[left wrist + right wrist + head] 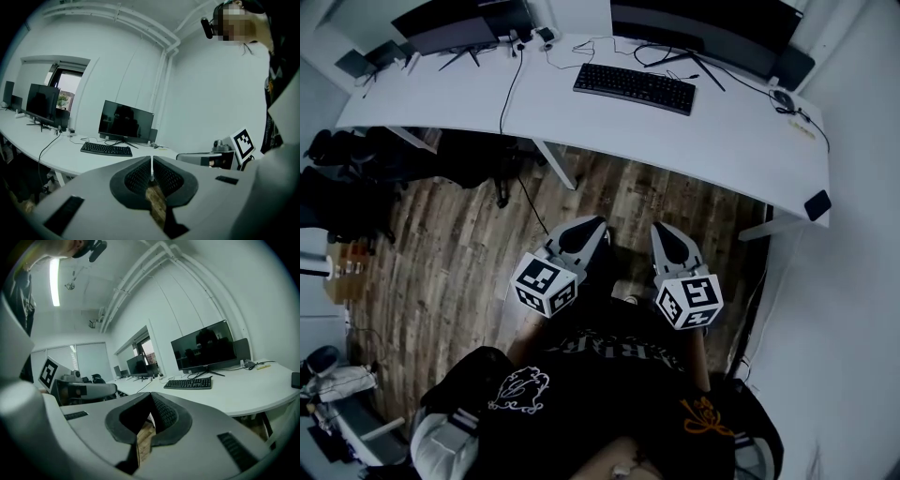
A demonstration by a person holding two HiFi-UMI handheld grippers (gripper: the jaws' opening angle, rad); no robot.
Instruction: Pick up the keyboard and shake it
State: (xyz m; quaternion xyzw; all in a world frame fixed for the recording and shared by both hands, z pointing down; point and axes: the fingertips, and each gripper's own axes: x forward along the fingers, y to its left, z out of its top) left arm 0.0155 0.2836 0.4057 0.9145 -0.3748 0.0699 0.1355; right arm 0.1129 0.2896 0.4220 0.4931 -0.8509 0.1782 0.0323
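Fingers (136, 178) of left gripper (600, 222) pressed together, nothing between them; right gripper (660, 228) likewise (both empty). Both held side by side over wood floor (459, 244), well short of white tabletop (722, 141). Keyboard (635, 89) lies flat there, before a dark monitor (703, 23), untouched.

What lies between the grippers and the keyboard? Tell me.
Head view: from the left gripper and right gripper, wood floor, then bare white desk up to the keyboard.
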